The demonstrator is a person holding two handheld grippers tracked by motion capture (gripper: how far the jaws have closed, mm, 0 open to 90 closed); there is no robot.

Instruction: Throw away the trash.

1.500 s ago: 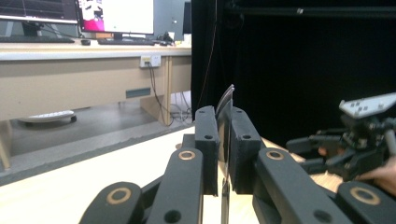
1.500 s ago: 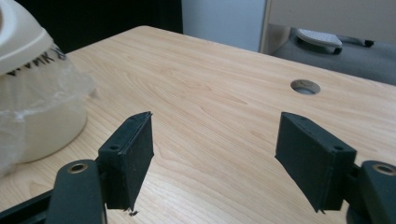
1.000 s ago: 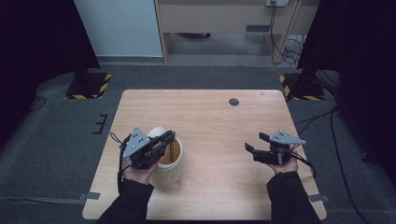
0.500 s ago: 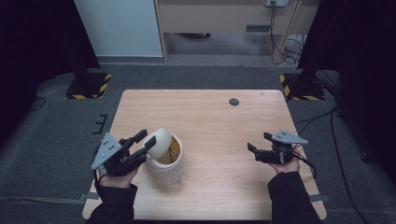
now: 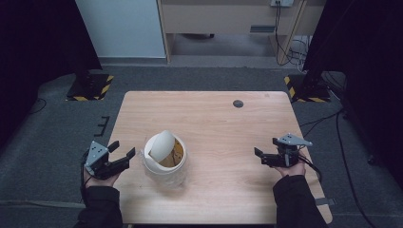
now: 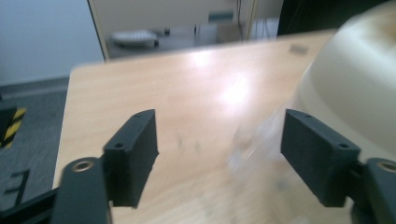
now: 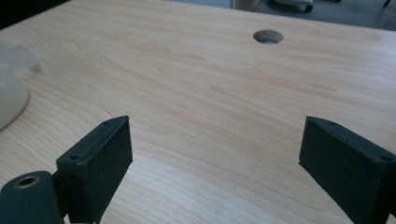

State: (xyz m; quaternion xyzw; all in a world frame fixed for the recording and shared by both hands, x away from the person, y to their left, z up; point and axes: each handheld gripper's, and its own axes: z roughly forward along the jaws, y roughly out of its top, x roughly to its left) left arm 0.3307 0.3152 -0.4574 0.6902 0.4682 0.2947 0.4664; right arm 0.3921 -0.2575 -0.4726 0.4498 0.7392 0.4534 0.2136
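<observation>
A cream-white round container [image 5: 166, 167] stands on the wooden table [image 5: 214, 123] left of the middle, with a white lid [image 5: 159, 145] tilted in its mouth over a brown inside. Clear plastic film [image 6: 250, 140] clings to its lower wall. My left gripper [image 5: 122, 148] hovers at the table's left edge, apart from the container [image 6: 355, 79]; its jaws have just been opening and nothing is between them [image 6: 219, 135]. My right gripper [image 5: 259, 156] rests near the right edge, jaws also just opening wider over bare wood [image 7: 215, 140].
A round cable hole [image 5: 238, 103] sits in the table's far right part, also ahead of the right gripper [image 7: 268, 36]. Grey carpet surrounds the table. Black stands with yellow-striped bases [image 5: 90, 88] flank the far corners.
My left gripper let go at the container's rim, opened, and drew back left to the table's edge. The lid now stands tilted in the container's mouth. The right gripper stayed put.
</observation>
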